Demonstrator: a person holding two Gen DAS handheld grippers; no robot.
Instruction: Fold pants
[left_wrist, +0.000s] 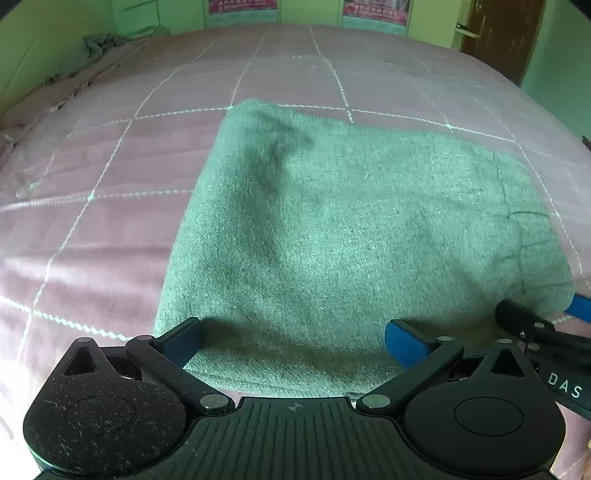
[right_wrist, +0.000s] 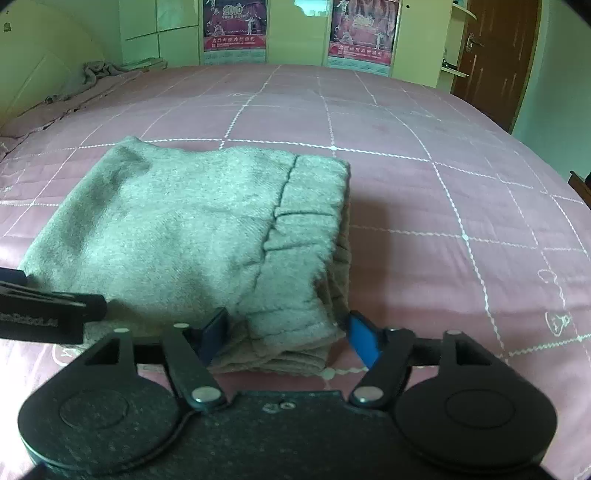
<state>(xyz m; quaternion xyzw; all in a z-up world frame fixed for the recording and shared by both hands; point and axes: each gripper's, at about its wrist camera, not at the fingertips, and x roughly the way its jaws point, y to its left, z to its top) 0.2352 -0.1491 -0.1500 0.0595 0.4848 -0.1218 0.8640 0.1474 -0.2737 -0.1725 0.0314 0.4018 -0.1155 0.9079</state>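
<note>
The grey pants (left_wrist: 332, 229) lie folded into a thick rectangular stack on the pink bed; they also show in the right wrist view (right_wrist: 192, 236), with the waistband seam at the right end. My left gripper (left_wrist: 295, 339) is open, its blue-padded fingers (left_wrist: 406, 341) straddling the near edge of the stack at its left part. My right gripper (right_wrist: 288, 338) is open around the stack's near right corner. The right gripper shows at the right edge of the left wrist view (left_wrist: 535, 325); the left gripper's body shows at the left of the right wrist view (right_wrist: 48, 314).
A pink quilted bedspread (right_wrist: 424, 206) with white grid stitching covers the bed. A crumpled grey cloth (right_wrist: 99, 72) lies at the far left corner. Green walls with posters (right_wrist: 362, 31) stand behind, and a brown door (right_wrist: 491, 55) at the far right.
</note>
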